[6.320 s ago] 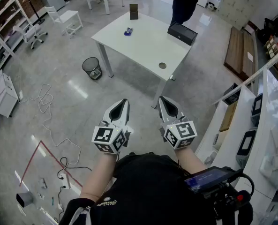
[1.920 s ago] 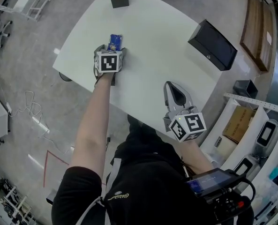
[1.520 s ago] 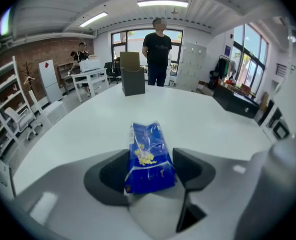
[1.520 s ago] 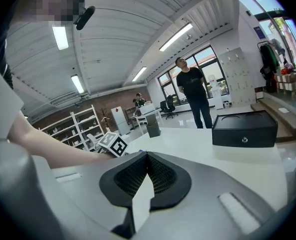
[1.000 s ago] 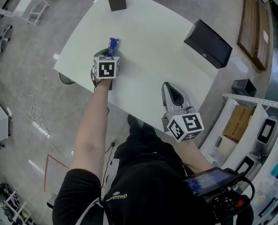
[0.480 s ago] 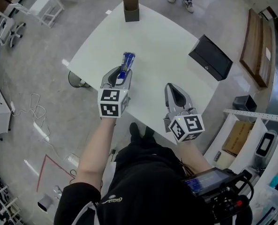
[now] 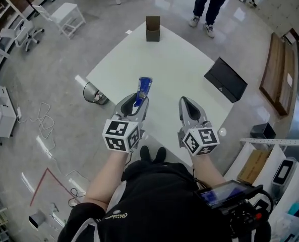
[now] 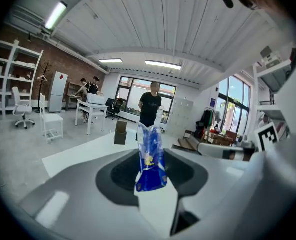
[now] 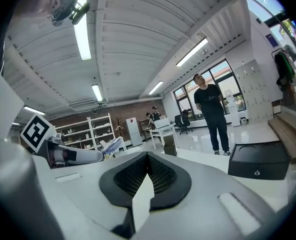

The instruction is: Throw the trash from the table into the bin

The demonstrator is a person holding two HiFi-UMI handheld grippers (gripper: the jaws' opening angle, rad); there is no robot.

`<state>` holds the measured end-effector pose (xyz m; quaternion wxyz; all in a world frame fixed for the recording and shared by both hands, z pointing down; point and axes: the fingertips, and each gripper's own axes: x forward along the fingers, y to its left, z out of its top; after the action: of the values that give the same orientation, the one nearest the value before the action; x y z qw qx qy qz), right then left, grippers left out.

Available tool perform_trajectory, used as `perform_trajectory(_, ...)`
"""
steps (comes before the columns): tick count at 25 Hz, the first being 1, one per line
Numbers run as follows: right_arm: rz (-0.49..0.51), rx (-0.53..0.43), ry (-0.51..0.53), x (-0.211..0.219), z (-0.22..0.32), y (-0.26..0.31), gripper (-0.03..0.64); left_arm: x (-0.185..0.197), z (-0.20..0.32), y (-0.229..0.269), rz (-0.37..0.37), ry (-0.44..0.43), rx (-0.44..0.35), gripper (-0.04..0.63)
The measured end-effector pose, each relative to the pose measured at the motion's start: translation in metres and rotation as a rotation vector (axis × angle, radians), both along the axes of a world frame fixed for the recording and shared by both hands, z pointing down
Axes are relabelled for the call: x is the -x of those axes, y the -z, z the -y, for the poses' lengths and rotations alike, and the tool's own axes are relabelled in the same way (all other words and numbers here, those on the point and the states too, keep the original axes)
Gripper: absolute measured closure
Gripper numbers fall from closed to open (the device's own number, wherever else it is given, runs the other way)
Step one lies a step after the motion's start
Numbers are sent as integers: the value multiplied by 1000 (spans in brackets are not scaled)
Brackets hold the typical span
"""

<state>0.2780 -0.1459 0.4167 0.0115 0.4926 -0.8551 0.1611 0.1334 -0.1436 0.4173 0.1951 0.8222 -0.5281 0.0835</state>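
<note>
Left gripper [image 7: 138, 100] pinches wrapper [image 7: 144, 86] — crinkly blue foil.

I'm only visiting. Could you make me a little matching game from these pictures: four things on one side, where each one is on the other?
1 blue wrapper
2 black box
3 brown box
4 bin

A on the floor beside the table
B between the left gripper's jaws
C at the table's far end
D by the table's right edge

Pairs: 1-B, 2-D, 3-C, 4-A
</note>
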Motion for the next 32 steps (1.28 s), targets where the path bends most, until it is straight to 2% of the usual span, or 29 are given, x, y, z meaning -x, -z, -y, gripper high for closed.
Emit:
perform_trajectory(5, 2, -22, 63, 2, -3, 1, 617, 16, -14, 11, -3, 87, -27, 448)
perform_trajectory(10, 20, -4, 163, 44, -7, -6, 617, 78, -52, 11, 7, 261, -13, 448)
perform_trajectory(16, 22, -18, 349, 131, -16, -1, 616, 158, -102, 16, 11, 476, -24, 448)
perform_trajectory(19, 16, -35, 425, 177, -18, 7, 617, 198, -114, 20, 0, 550, -35, 448)
perform_trajectory(26, -3, -58, 515, 309, -23, 18, 617, 317, -128, 29, -17, 630, -66, 448)
perform_trajectory(32, 9, -63, 539, 411, -21, 29, 617, 416, -129, 35, -18, 643, -71, 448)
